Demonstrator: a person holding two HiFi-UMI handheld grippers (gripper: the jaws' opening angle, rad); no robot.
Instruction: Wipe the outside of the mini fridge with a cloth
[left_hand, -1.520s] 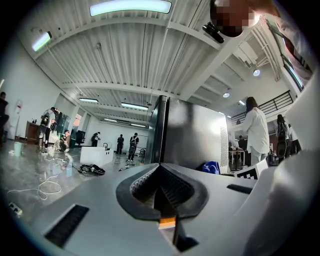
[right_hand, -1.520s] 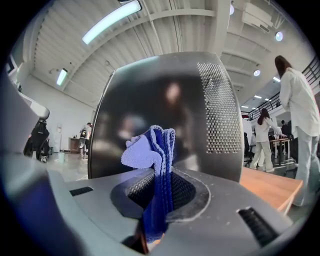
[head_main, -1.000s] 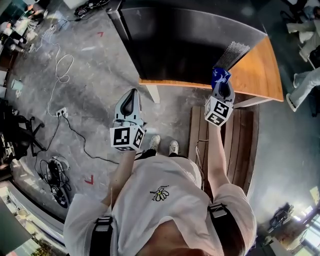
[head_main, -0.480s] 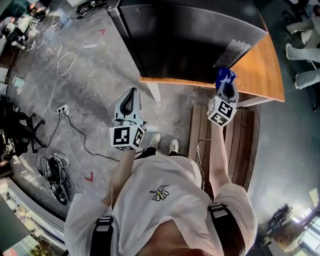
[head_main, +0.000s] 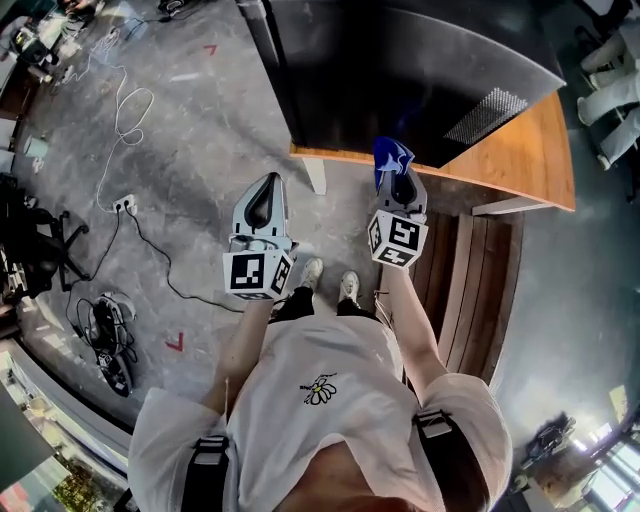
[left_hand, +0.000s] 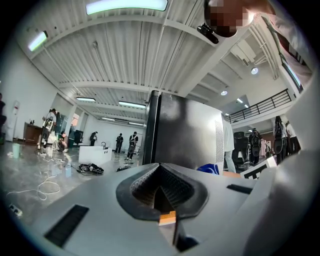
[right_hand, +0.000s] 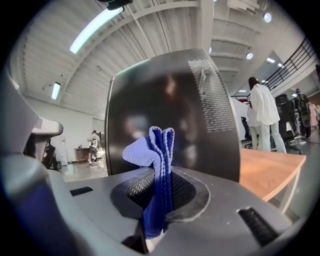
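We are clamping the blue cloth (head_main: 389, 155) in the right gripper (head_main: 397, 185), nearer to the mini fridge (head_main: 400, 70) standing straight ahead on the wooden table (head_main: 525, 150); left gripper (head_main: 266, 192) hanging closed, empty

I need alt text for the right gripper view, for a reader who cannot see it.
The right gripper is shut on a folded blue cloth that stands up between its jaws, in front of a black mini fridge. The fridge stands on a wooden table, and a person in white stands beyond the table at the right.
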